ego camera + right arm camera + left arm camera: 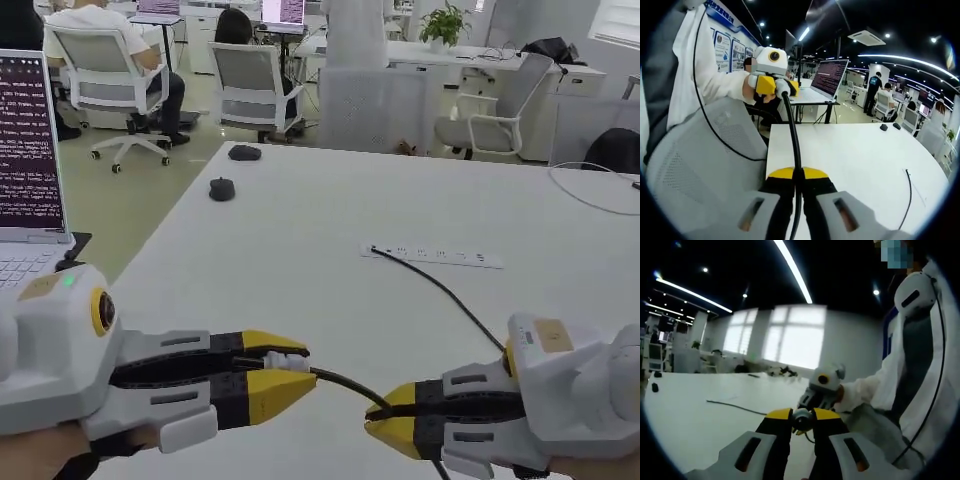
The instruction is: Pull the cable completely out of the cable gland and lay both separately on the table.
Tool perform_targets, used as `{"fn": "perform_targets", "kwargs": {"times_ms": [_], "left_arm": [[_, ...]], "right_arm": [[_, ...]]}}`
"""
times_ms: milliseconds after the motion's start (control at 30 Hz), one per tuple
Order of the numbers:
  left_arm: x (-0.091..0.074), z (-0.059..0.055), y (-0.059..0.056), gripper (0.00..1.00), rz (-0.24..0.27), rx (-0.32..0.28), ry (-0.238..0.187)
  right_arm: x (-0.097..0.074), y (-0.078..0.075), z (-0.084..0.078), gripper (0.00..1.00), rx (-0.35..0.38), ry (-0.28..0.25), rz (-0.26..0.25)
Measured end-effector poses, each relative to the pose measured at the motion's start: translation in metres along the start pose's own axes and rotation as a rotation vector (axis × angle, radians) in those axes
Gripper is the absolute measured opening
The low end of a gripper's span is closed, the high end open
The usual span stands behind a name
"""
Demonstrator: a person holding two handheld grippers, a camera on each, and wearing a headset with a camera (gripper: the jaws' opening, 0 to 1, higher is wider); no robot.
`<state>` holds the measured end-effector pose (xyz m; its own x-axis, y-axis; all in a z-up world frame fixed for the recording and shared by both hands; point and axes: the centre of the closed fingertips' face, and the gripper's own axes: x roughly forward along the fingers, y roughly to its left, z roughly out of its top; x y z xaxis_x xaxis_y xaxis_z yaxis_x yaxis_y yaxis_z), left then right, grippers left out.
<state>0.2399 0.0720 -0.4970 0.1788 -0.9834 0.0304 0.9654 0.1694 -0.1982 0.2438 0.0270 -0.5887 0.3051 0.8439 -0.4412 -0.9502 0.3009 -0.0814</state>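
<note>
Holding the cable gland (284, 360) between its yellow jaws, the left hand-held gripper (296, 368) sat at the lower left of the head view, closed down to the gland's width. The jaw tips covered most of the gland, and only a pale end showed. In the left gripper view it appeared as a small round grey face between the tips.

The black cable (345, 381) ran from the gland to the right hand-held gripper (380, 418) at lower right, whose jaws were pinched tight on it. How deep the cable sat in the gland could not be made out.

Past the right jaws the cable was hidden by that gripper's body. It reappeared above the body and ran across the white table (300, 220), ending just beside the power strip (432, 256) near frame centre. A laptop (28, 150) at the left edge was cut off by the frame.
</note>
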Motion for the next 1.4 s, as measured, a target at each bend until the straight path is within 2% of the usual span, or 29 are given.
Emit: {"fn": "perform_targets", "kwargs": {"times_ms": [367,633,800,900,1000,1100,1267,1400], "left_arm": [[-0.002,0.003,0.002,0.16,0.008,0.004,-0.015],[-0.003,0.005,0.003,0.16,0.016,0.006,-0.023],[-0.004,0.005,0.005,0.16,0.022,0.005,-0.025],[-0.004,0.006,0.004,0.16,0.019,0.004,-0.029],[-0.004,0.004,0.005,0.16,0.020,0.004,-0.022],[-0.003,0.003,0.005,0.16,0.018,-0.001,-0.017],[-0.002,0.000,0.004,0.16,0.015,-0.007,-0.004],[-0.001,-0.001,0.005,0.16,0.016,-0.010,0.000]], "right_arm": [[-0.007,-0.010,-0.018,0.02,0.024,0.029,-0.022],[-0.012,-0.032,-0.023,0.02,0.067,0.000,-0.062],[-0.013,-0.045,-0.028,0.02,0.045,0.037,-0.064],[-0.015,-0.059,-0.032,0.02,0.048,0.051,-0.078],[-0.018,-0.077,-0.033,0.02,0.082,0.039,-0.112],[-0.017,-0.097,-0.033,0.02,0.081,0.041,-0.137],[-0.007,-0.120,-0.027,0.02,0.073,0.068,-0.155],[0.007,-0.149,-0.023,0.02,0.077,0.087,-0.172]]}}
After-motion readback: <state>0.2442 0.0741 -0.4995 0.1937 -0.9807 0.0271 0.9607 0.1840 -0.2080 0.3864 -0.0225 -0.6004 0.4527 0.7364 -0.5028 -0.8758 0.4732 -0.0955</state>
